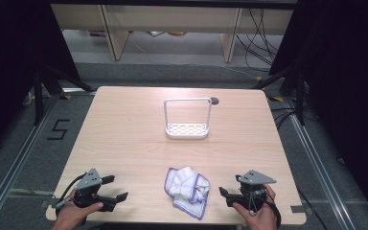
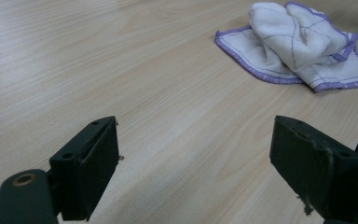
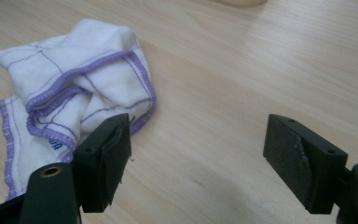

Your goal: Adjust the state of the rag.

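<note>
One table (image 1: 124, 124) spans the frame's middle; one white rack (image 1: 187, 120) stands upper centre. One crumpled cloth (image 1: 188, 190) lies lower centre, between the grippers. It looks soft, light and limp; a raised fold or purple hem seems the best hold. Left gripper (image 1: 115, 188) and right gripper (image 1: 224, 192): both spread, holding nothing.

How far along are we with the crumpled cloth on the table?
Nothing looks done yet: the cloth lies crumpled near the table's front edge, untouched. Nothing is in hand: the left gripper and right gripper sit either side of it, jaws open and empty. Grasping and handling the cloth is all still left; the white rack stands empty farther back.
</note>
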`<state>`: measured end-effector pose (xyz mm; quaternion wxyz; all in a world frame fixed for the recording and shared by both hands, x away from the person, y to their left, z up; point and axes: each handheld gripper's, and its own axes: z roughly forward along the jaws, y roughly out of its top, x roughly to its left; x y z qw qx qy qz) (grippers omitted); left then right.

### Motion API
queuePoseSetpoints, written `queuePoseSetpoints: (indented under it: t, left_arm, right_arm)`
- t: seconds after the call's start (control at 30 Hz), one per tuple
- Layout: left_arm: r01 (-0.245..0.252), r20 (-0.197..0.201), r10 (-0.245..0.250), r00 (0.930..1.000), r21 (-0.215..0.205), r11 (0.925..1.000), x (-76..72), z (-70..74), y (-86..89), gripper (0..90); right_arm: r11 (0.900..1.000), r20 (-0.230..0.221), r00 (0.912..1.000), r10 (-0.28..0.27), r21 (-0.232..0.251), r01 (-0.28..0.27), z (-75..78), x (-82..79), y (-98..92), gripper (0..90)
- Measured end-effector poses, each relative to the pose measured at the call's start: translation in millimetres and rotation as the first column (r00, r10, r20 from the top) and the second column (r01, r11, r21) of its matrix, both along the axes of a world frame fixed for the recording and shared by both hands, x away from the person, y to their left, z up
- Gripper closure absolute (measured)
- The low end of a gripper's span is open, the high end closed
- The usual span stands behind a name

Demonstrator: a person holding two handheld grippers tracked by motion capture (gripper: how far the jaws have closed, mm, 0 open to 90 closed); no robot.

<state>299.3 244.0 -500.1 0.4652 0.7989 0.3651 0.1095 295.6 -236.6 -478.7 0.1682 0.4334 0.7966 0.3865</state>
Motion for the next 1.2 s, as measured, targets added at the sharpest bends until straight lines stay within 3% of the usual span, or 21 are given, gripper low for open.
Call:
queuePoseSetpoints:
  t: [0.07,0.1,0.2,0.23,0.3,0.37,0.63,0.83,1.03,1.1,1.13,1.2]
  left_arm:
    - [0.001,0.001,-0.001,1.0,0.001,1.0,-0.1,0.2,-0.3,15.0]
    - [-0.002,0.003,0.002,1.0,-0.009,1.0,-0.5,-0.2,-1.4,15.1]
    - [-0.003,0.003,0.003,1.0,0.004,1.0,-0.4,0.4,-0.9,15.1]
    - [-0.004,0.009,0.004,1.0,-0.01,0.9999,0.1,-0.1,-1.3,15.2]
    - [-0.011,0.007,0.011,0.9999,-0.007,0.9999,-0.1,0.2,-0.7,15.1]
    - [-0.012,0.002,0.012,0.9999,0.009,0.9999,0.0,0.9,0.8,15.2]
    - [-0.027,0.002,0.027,0.9996,-0.005,0.9996,0.2,0.8,-0.3,15.2]
    - [-0.036,0.001,0.036,0.9994,-0.002,0.9994,1.9,0.4,1.9,15.3]
    - [-0.045,0.004,0.045,0.999,-0.005,0.999,2.6,-0.4,1.7,15.3]
    - [-0.047,-0.001,0.047,0.9989,-0.001,0.9989,2.6,0.0,1.6,15.4]
    - [-0.049,0.003,0.049,0.9988,-0.008,0.9988,3.1,-0.6,2.0,15.4]
    - [-0.038,0.003,0.038,0.9993,0.002,0.9993,4.2,-0.3,3.8,15.4]
  right_arm:
    - [1.0,-0.003,1.0,0.0,0.02,0.0,1.8,-2.1,1.7,26.3]
    - [1.0,0.021,0.9995,0.022,0.01,-0.022,1.4,0.0,0.2,26.3]
    - [1.0,0.015,0.9998,0.014,0.014,-0.014,4.0,-2.5,3.6,26.4]
    - [0.999,0.028,0.9991,0.032,0.003,-0.032,3.9,-1.2,3.2,26.4]
    - [0.999,0.012,0.9988,0.048,0.012,-0.048,4.5,-0.5,3.2,26.5]
    - [1.0,0.022,0.9993,0.029,0.009,-0.03,5.5,-2.0,6.5,27.8]
    - [0.997,0.025,0.9972,0.07,0.018,-0.071,9.5,-0.4,19.6,29.8]
    - [0.99,0.039,0.9888,0.144,-0.014,-0.144,12.7,5.3,39.9,32.7]
    - [0.981,0.038,0.9804,0.193,0.002,-0.194,14.7,9.9,54.3,35.4]
    - [0.982,0.03,0.9814,0.19,0.012,-0.19,15.7,9.6,56.9,36.2]
    - [0.976,0.046,0.9754,0.216,0.01,-0.216,17.9,11.2,61.3,37.7]
    - [0.975,0.049,0.9736,0.223,0.008,-0.223,20.5,12.0,65.6,38.6]
